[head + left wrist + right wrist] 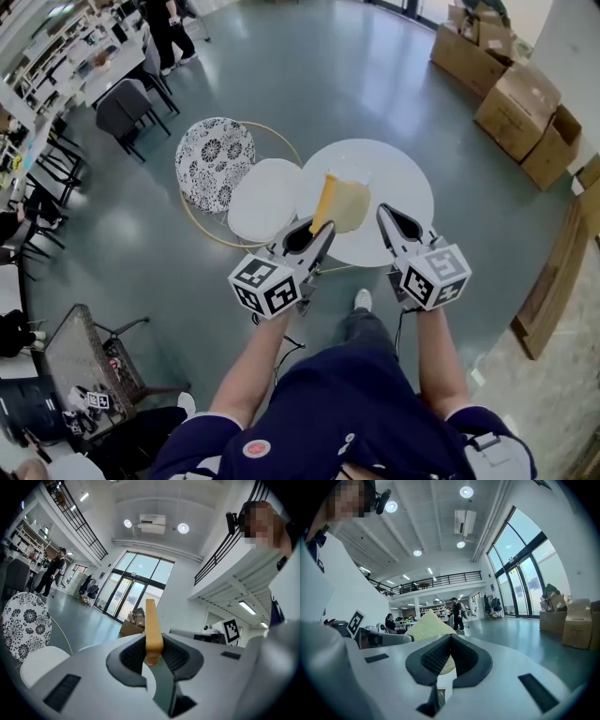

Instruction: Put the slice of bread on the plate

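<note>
Yellow-crusted slice of bread, centre frame, held edge-up over a white round table. Left gripper is clamped on its crust. Right gripper sits just beside, jaws pressed together, empty. Cubes bear black-and-white square markers.

Cardboard boxes; patterned chair; white table.

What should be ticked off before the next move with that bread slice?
1. Slice of bread clamped between the left gripper pads: ok.
2. Slice hangs over the round white table, judging by the head view: ok.
3. Plate found: cannot tell; nothing stands out on the white tabletop.
4. Right gripper shut, empty, beside the slice: ok.
5. Slice lying flat for setting down: not ok, it stands on edge.
</note>
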`<state>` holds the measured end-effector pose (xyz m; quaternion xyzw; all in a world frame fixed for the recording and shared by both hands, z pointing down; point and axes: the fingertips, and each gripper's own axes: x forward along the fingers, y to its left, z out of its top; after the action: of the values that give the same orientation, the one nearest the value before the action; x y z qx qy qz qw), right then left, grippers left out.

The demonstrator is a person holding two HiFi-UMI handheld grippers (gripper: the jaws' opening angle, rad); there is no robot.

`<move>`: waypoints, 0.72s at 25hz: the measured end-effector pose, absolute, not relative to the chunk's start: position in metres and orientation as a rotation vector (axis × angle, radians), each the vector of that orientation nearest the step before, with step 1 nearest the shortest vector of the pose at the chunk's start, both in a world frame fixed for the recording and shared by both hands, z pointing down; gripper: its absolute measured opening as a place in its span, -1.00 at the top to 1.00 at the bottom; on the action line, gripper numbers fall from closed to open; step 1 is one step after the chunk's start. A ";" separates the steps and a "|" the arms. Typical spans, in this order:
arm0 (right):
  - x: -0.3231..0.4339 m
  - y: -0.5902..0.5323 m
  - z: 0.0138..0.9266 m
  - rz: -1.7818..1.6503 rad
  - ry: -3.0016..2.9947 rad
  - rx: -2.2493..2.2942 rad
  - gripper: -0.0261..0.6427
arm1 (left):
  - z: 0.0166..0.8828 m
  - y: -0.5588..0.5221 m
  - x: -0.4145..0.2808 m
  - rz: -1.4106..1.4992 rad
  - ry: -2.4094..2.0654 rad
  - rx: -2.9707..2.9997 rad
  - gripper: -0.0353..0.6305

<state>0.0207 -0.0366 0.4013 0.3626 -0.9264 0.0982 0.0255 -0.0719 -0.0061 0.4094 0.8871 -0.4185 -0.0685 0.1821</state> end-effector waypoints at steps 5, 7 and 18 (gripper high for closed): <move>0.036 -0.079 0.405 0.328 -2.884 1.078 0.90 | 0.413 -0.047 -0.057 -0.169 -1.215 2.478 0.62; 0.042 -0.096 0.405 0.340 -2.893 1.054 0.90 | 0.413 -0.063 -0.051 -0.156 -1.232 2.471 0.62; 0.066 -0.179 0.420 0.379 -2.896 0.908 0.90 | 0.431 -0.137 -0.031 -0.111 -1.332 2.383 0.62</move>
<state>0.0658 -0.1791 0.4200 0.2967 -0.9460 0.1240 0.0417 -0.0310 -0.1370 0.4306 0.8540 -0.4773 -0.0398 0.2031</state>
